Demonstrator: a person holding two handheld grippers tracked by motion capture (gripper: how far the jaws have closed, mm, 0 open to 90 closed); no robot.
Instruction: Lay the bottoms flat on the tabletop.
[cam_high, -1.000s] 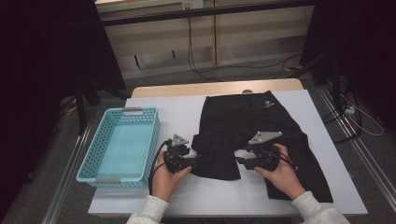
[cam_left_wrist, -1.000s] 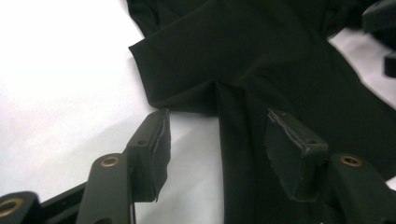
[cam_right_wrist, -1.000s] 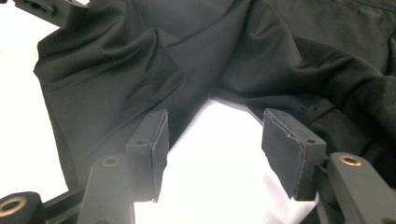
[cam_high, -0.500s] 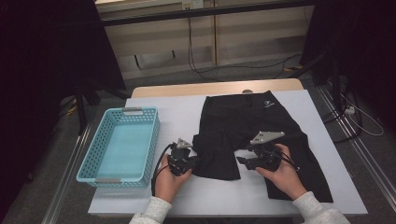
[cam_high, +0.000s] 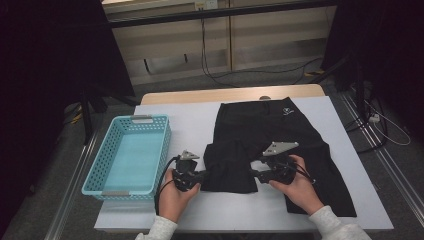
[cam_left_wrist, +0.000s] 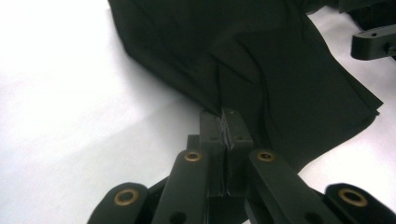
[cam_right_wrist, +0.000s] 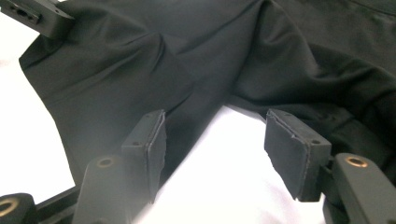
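At shorts (cam_high: 270, 135) edge: L tongs (cam_left_wrist: 226, 125) pinched, level.

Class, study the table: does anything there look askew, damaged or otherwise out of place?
Nothing is damaged or spilled. The black trousers lie unevenly: one leg is folded up short, the other runs long toward the table's near edge. The left gripper is shut on the folded leg's edge; the right gripper stands open. The blue basket sits square.
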